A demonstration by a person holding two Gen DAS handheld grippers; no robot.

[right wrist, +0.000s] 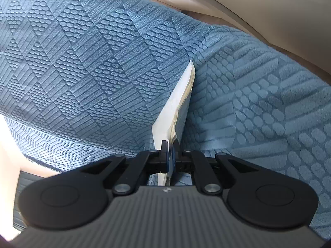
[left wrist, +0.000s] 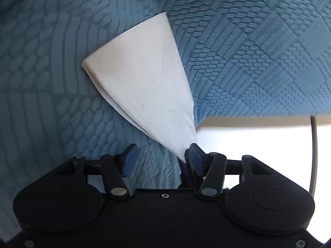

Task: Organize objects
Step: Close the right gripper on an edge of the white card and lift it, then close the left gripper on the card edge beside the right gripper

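A white folded paper sheet (left wrist: 142, 78) lies spread over the blue patterned blanket (left wrist: 248, 51). Its narrow corner runs down to my left gripper (left wrist: 162, 150). That gripper is open: the corner rests against the right pad (left wrist: 194, 157), and the left pad stands well clear of it. In the right wrist view my right gripper (right wrist: 169, 144) is shut on a white folded paper (right wrist: 175, 107), seen edge-on and standing up from the blanket (right wrist: 82, 62). I cannot tell whether both views show the same sheet.
The blanket's edge ends at a bright white surface (left wrist: 258, 136) at lower right, crossed by a dark curved rim (left wrist: 314, 155). A beige surface (right wrist: 269, 10) lies beyond the blanket at upper right. A pale strip (right wrist: 8, 144) shows at the left.
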